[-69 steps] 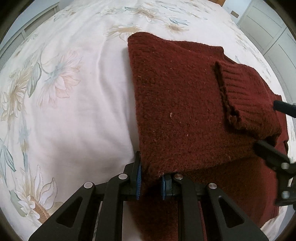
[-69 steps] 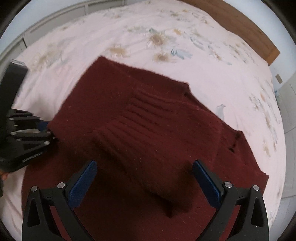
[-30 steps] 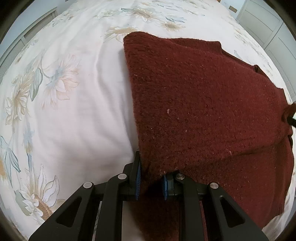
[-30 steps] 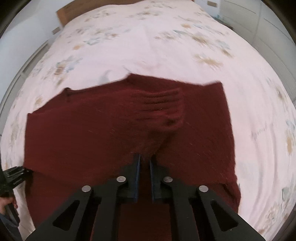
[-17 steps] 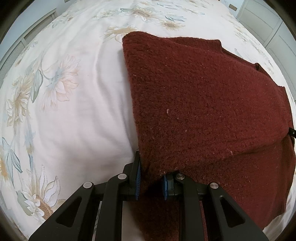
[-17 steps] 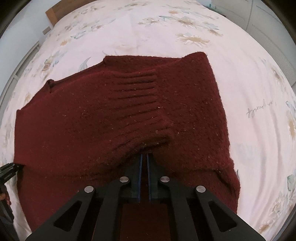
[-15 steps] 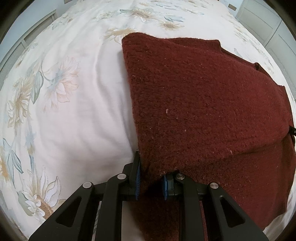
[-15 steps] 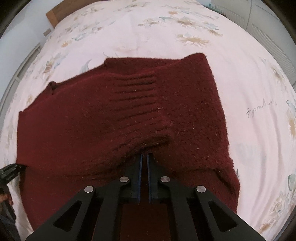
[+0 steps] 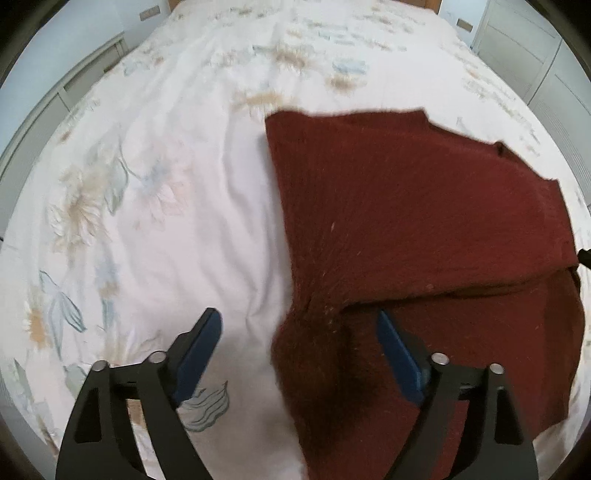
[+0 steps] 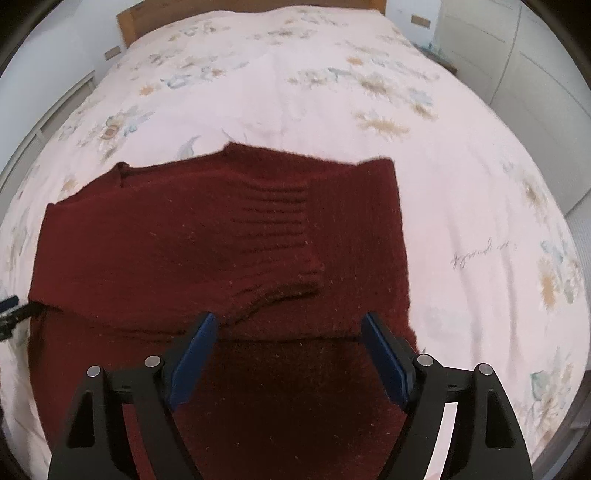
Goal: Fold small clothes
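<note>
While folded, sweater (image 10: 221,236) lies crosswise (cuff (image 10: 273,229) rightward) | both grippers spread

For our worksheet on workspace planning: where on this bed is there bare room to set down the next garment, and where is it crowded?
Free: the floral bedspread left of the dark red sweater, the stretch beyond its far edge toward the wooden headboard, and a strip on its right. Crowded: the near middle, where the sweater lies with the open left gripper and open right gripper over it.
</note>
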Demonstrator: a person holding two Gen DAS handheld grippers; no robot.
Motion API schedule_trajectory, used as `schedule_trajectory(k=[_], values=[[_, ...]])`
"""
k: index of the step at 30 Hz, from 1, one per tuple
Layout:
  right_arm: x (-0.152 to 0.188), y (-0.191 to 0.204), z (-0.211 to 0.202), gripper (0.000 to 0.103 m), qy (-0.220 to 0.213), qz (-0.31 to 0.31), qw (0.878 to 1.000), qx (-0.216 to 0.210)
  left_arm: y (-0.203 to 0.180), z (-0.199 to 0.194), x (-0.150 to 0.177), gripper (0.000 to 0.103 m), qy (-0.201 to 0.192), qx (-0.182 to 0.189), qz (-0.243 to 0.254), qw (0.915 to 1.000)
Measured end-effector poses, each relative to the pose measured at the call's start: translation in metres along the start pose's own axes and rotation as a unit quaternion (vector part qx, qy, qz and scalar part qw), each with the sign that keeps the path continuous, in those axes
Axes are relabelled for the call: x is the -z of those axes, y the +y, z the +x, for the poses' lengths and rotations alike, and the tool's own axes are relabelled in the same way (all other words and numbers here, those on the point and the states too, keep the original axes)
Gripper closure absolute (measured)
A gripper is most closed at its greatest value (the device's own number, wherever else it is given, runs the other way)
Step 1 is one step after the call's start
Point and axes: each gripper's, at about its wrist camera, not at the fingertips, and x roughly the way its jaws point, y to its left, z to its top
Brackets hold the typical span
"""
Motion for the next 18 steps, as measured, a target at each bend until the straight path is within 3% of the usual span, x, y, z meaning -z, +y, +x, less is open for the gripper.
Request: schedule_trajectory(k=[3, 7, 13, 18], values=[[-0.005, 0.013, -0.003, 0.016, -0.011, -0.013, 1.0, 0.0, -0.013, -0.016, -0.01, 0.002, -0.022, 0.003, 0.0, 0.9997], [-0.01, 0.039, 0.002, 0.001, -0.027, -0.036, 0.999, 0.007, -0.047, -0.02, -0.024, 0.001, -0.044, 0.007, 0.014, 0.9989], [-0.005, 0.074, 0.018, 0.001, -0.041, -0.074, 0.996, 0.007, -0.099, 0.006, -0.033, 0.001, -0.065, -0.006, 0.048, 0.9967], [0.005, 0.081, 0.042, 0.001, -0.032, -0.105, 0.993, 0.031, -0.11, 0.049, -0.023, 0.001, -0.037, -0.009, 0.056, 0.9977]])
